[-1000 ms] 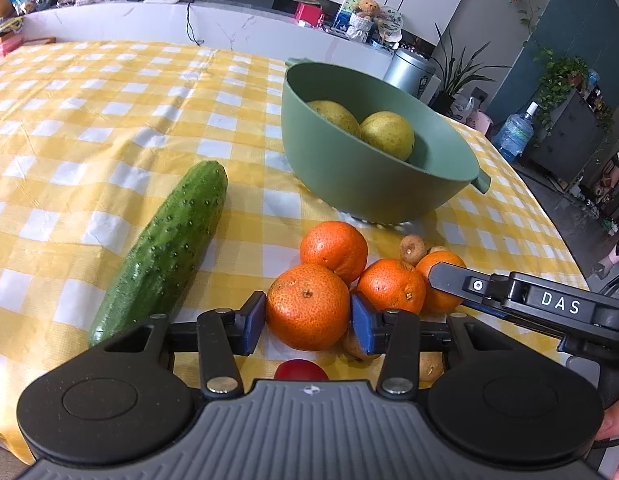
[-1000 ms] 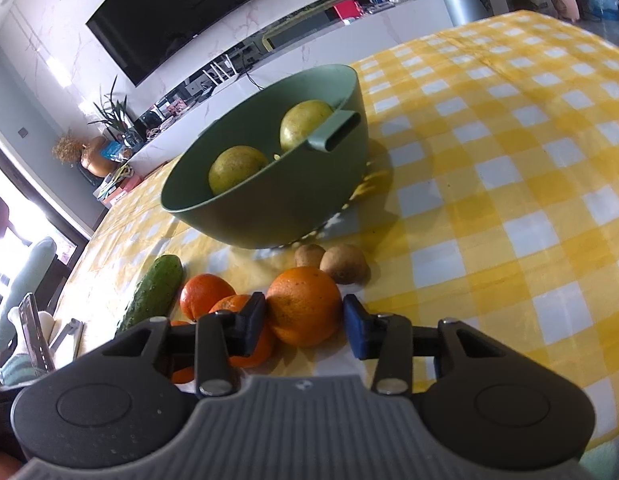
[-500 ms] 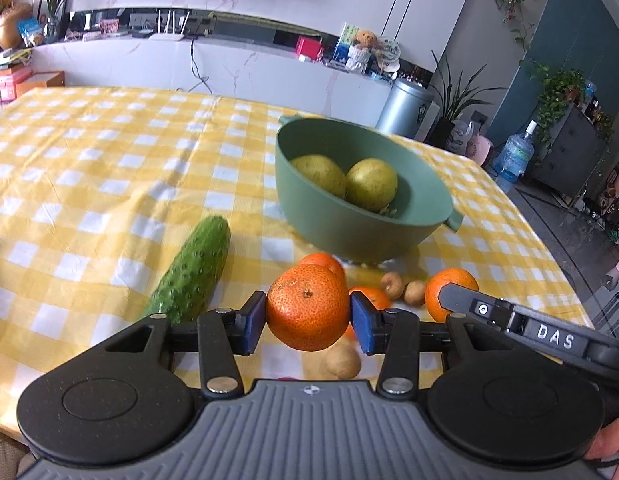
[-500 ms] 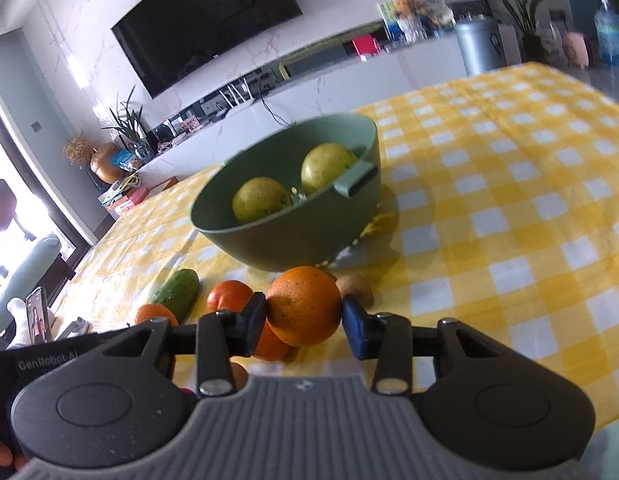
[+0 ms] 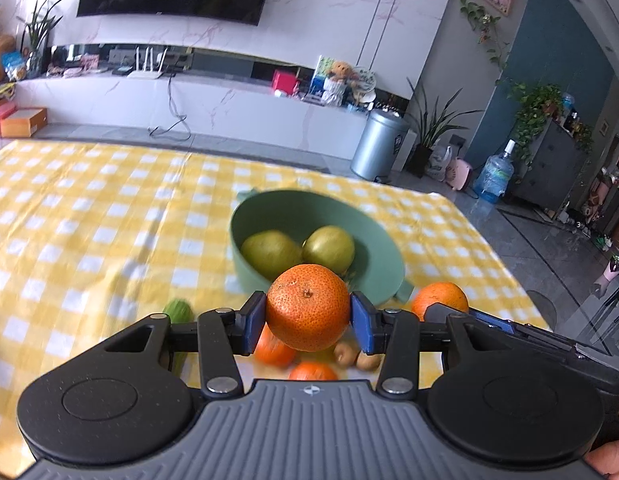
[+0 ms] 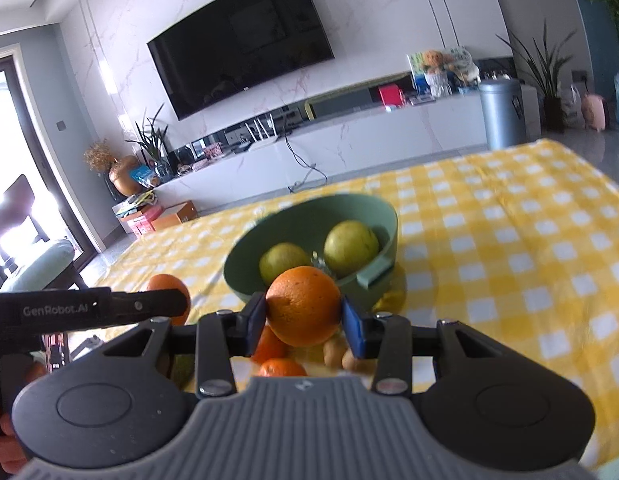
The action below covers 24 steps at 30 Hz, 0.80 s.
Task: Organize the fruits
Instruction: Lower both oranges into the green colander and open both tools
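While clamped, orange (image 5: 308,306) fills left hand-held gripper (image 5: 308,320).

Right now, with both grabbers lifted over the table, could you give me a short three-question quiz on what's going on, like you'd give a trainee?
1. True or false: the green bowl is empty.
2. What does each gripper carry: the left gripper, the right gripper?
3. Multiple choice: the cucumber lies A) in the bowl, B) on the checked cloth, C) between the jaws.

Key: 1. False, it holds two yellow-green fruits. 2. One orange each. 3. B.
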### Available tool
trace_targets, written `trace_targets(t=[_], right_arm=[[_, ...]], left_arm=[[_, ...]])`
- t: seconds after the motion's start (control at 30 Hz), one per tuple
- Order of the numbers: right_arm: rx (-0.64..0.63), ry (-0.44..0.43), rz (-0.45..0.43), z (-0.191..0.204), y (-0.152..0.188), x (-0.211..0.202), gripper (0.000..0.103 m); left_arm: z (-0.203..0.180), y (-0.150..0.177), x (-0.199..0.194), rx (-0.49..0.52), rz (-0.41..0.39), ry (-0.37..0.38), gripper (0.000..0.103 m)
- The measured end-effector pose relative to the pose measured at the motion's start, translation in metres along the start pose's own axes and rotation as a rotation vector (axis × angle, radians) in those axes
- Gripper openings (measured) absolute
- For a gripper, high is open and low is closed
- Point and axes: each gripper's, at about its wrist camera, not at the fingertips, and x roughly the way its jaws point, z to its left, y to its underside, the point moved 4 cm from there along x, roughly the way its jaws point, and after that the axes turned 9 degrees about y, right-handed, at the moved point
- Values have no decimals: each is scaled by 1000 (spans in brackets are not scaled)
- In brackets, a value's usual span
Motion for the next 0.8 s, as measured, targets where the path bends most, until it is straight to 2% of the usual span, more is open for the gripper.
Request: trace_targets(t=[0.2, 0.33, 0.63, 0.8], right_arm=[[-89, 1, -26, 5, -28, 12, 39], [-174, 13, -13, 8, -42, 31, 39], [-360, 39, 91, 10, -52, 81, 39], [-411, 30, 170, 12, -50, 105, 38]], left_arm=[[-2, -23, 20, -3, 6, 25, 51], [2, -33, 39, -10, 34, 30, 51], [14, -35, 75, 1, 120, 21, 51], [20, -31, 92, 27, 159, 2, 51]])
